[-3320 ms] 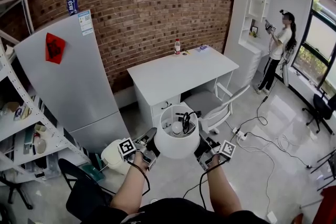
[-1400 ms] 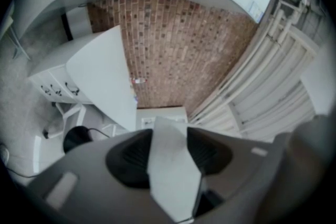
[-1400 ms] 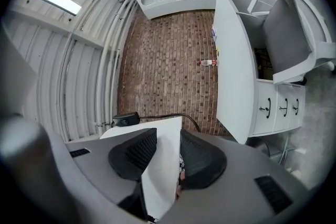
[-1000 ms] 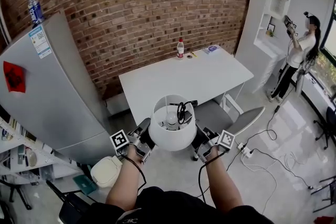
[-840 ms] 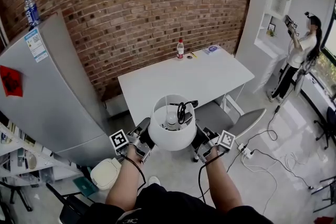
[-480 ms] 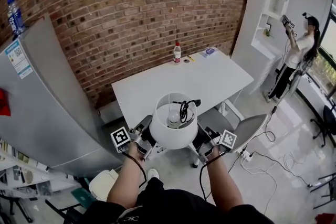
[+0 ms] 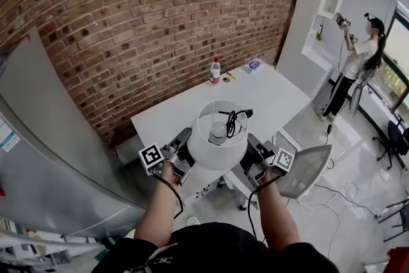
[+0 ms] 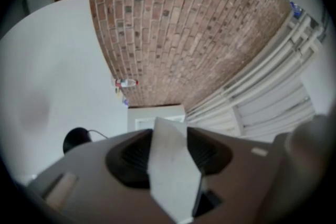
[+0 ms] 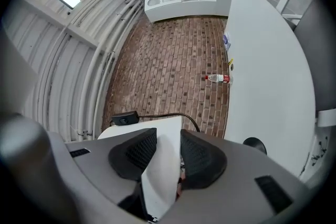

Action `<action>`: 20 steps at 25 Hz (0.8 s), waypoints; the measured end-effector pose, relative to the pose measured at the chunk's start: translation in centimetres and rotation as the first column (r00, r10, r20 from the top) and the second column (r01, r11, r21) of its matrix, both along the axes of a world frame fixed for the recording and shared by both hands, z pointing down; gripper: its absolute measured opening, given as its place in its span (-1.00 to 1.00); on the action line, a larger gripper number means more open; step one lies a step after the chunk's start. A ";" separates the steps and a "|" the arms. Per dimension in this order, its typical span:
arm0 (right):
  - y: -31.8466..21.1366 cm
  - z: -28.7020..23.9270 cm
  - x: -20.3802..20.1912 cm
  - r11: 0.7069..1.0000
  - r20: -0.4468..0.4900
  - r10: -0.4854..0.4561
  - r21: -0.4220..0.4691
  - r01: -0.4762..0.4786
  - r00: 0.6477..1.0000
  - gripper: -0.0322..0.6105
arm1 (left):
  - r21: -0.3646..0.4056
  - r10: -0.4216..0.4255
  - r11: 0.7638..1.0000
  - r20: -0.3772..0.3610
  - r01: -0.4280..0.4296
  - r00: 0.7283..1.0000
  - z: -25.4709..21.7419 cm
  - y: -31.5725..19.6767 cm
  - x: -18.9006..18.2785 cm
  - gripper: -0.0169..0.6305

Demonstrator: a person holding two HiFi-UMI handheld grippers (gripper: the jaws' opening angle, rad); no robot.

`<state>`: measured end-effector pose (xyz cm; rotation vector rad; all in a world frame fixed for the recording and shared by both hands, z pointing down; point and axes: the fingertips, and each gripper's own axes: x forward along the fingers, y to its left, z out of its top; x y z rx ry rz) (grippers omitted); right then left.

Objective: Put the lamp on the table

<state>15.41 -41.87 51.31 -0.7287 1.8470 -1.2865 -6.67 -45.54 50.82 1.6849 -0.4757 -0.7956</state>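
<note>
A lamp with a white drum shade (image 7: 220, 137) hangs over the near edge of the white table (image 7: 268, 96), its bulb and coiled black cord showing inside. My left gripper (image 7: 183, 151) is shut on the shade's left wall and my right gripper (image 7: 251, 154) on its right wall. In the left gripper view the shade's wall (image 8: 169, 176) stands clamped between the dark pads of the left gripper (image 8: 169, 153). The right gripper view shows the right gripper (image 9: 164, 157) pinching the shade wall (image 9: 160, 176), with the cord's switch (image 9: 125, 118) above. The lamp's base is hidden.
A drink bottle (image 7: 215, 71) and small items stand at the table's far edge by the brick wall. A grey fridge (image 7: 38, 156) is at left, a white chair (image 7: 307, 169) at right of the table. A person (image 7: 358, 64) stands by the white shelf unit (image 7: 319, 9).
I have come closer to the table with the lamp held in both grippers; the shade now hangs over the table's near edge. The fridge has slid toward the left edge of view.
</note>
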 end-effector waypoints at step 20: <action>-15.3 3.8 0.8 0.997 0.043 0.052 -0.058 -0.050 0.998 -0.49 | -0.069 0.040 0.997 0.018 -0.039 0.999 4.1 -16.1 1.2 -0.31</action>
